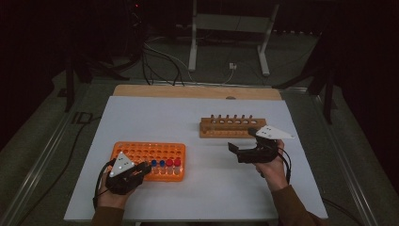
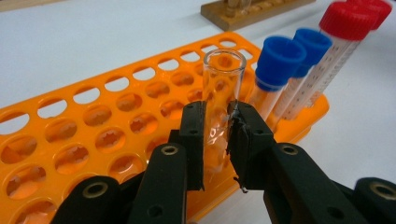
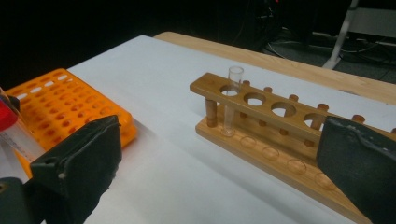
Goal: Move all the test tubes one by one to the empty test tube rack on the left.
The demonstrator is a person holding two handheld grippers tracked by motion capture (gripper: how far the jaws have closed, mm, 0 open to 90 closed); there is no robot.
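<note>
An orange tube rack (image 1: 141, 151) lies at the front left of the white table. My left gripper (image 2: 218, 109) is shut on a clear uncapped glass tube (image 2: 223, 74) that stands upright in a hole near the rack's front edge. From above, the left gripper (image 1: 144, 168) sits at the rack's front row. Two blue-capped tubes (image 2: 280, 60) and two red-capped tubes (image 2: 348, 21) stand just beside the held tube. My right gripper (image 3: 219, 140) is open with nothing between its jaws, and points at a wooden rack (image 3: 261, 140). One clear tube (image 3: 232, 100) stands in that rack's end hole.
The wooden rack (image 1: 229, 127) stands at the middle right of the table, just beyond the right gripper (image 1: 242, 142). Bare white tabletop (image 1: 207, 183) lies between the two racks and in front of them. Cables and a metal stand (image 1: 230, 28) are on the floor behind.
</note>
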